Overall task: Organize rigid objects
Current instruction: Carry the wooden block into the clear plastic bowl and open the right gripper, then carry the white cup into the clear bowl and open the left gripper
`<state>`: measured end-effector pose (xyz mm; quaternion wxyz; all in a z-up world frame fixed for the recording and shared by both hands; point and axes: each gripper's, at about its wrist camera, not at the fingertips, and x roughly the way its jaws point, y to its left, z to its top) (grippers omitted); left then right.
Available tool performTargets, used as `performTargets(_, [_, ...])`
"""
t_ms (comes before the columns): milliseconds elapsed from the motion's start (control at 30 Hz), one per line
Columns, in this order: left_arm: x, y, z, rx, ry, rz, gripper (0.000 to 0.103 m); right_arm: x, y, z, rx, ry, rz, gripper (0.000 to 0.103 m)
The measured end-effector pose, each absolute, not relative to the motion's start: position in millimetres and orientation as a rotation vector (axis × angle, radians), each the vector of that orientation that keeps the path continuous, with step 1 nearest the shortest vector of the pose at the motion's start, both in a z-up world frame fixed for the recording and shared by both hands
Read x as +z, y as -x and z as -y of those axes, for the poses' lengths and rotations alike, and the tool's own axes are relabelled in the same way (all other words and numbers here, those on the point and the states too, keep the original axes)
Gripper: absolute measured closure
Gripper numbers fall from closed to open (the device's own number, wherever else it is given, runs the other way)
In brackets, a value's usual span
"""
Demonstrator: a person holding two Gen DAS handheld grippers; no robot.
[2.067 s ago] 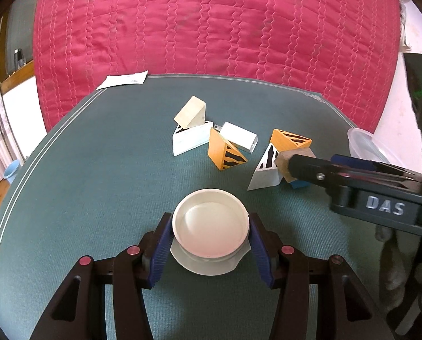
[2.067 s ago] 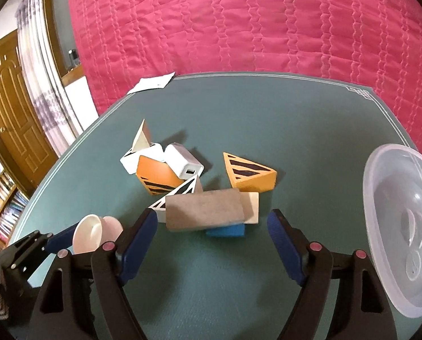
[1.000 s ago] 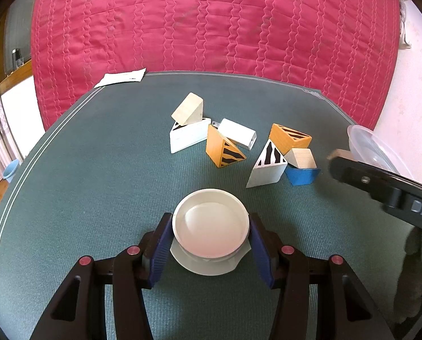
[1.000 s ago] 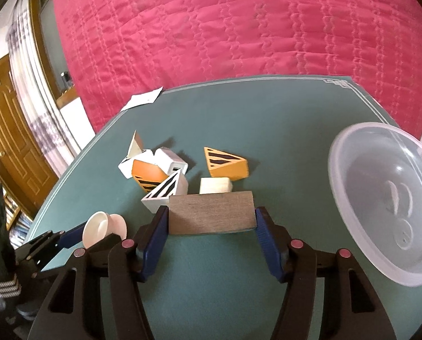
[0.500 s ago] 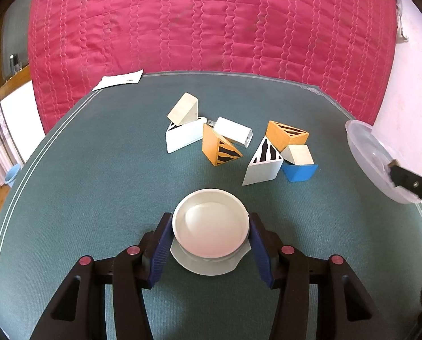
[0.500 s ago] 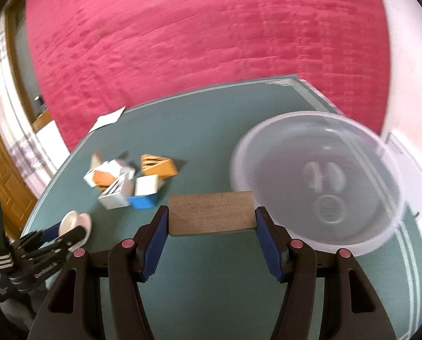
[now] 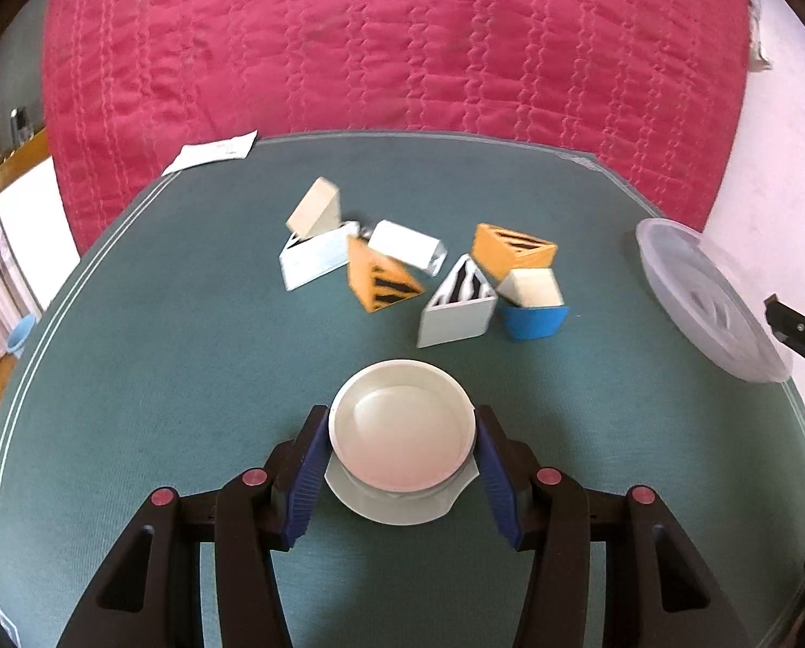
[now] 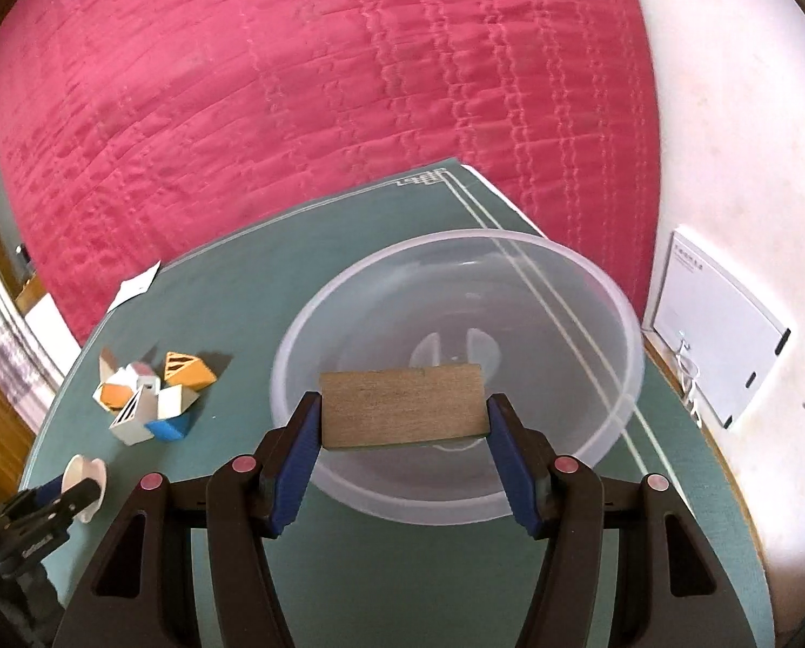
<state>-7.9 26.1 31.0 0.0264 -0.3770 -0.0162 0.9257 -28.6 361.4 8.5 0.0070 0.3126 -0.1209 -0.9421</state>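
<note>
My right gripper (image 8: 402, 426) is shut on a brown wooden block (image 8: 402, 405), held flat above the near side of a clear plastic bowl (image 8: 581, 291) on the green table. My left gripper (image 7: 402, 459) is shut on a small white round dish (image 7: 402, 424), held just above the table. Beyond the dish lies a cluster of blocks (image 7: 424, 275): orange striped wedges, white wedges, a cream cube, a blue piece and a white rectangular box. The same cluster (image 8: 148, 394) shows left of the bowl in the right wrist view, with the left gripper and dish (image 8: 84, 478) at lower left.
A pink quilted bed cover (image 7: 402, 43) rises behind the table. A white paper (image 7: 213, 154) lies at the far left table edge. A white panel (image 8: 716, 318) leans on the wall right of the table. The bowl (image 7: 705, 302) sits near the right table edge.
My right gripper has swung right with the wooden block, from beside the block cluster to over the clear bowl. The left gripper and its dish have stayed put.
</note>
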Motion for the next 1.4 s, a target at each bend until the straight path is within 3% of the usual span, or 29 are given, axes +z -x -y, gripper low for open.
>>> performTargets(200, [36,6,-40,2.849,1.146,0.014,0.048,3,30,-371,-2.987,-0.978,0.404,0.041])
performTargets(300, [38,7,-43,2.840,1.144,0.006,0.048,7,26,-372,-3.021,-0.922,0.384,0.032])
performTargets(533, [45,10,-59,2.818,1.114,-0.022,0.048,8,20,-371,-3.148,-0.873,0.327,0.031])
performTargets(867, [62,28,-101,2.733,1.035,-0.069,0.048,6,13,-402,-3.257,-0.841,0.512,0.031])
performTargets(1400, [78,61,-183,2.562,0.923,-0.187,0.048,-9,16,-419,-3.294,-0.846,0.651,0.031])
